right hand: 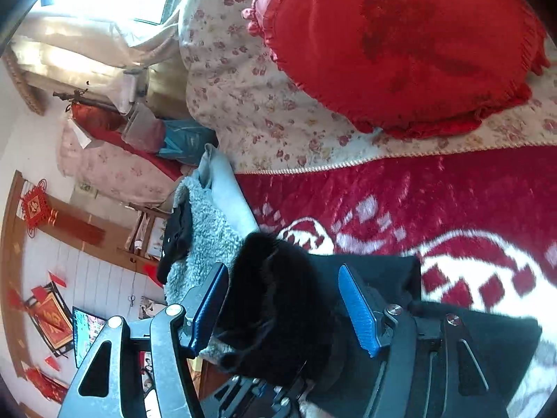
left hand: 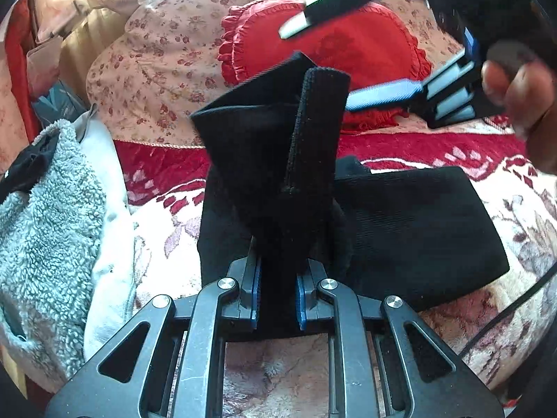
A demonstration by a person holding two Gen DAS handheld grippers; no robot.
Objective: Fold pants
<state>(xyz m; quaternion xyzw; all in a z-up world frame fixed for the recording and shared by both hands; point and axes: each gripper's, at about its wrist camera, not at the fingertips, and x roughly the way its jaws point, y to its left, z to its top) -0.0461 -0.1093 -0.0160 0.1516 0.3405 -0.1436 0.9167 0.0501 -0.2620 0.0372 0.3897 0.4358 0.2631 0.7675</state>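
At the centre of the left wrist frame, black ribbed pants (left hand: pixel 278 160) are clenched in the left claw (left hand: pixel 277 289), a fold raised above the bed (left hand: pixel 522 216). Lower centre of the right wrist frame, the right claw (right hand: pixel 285 306) is spread, released, around fleecy black fabric.
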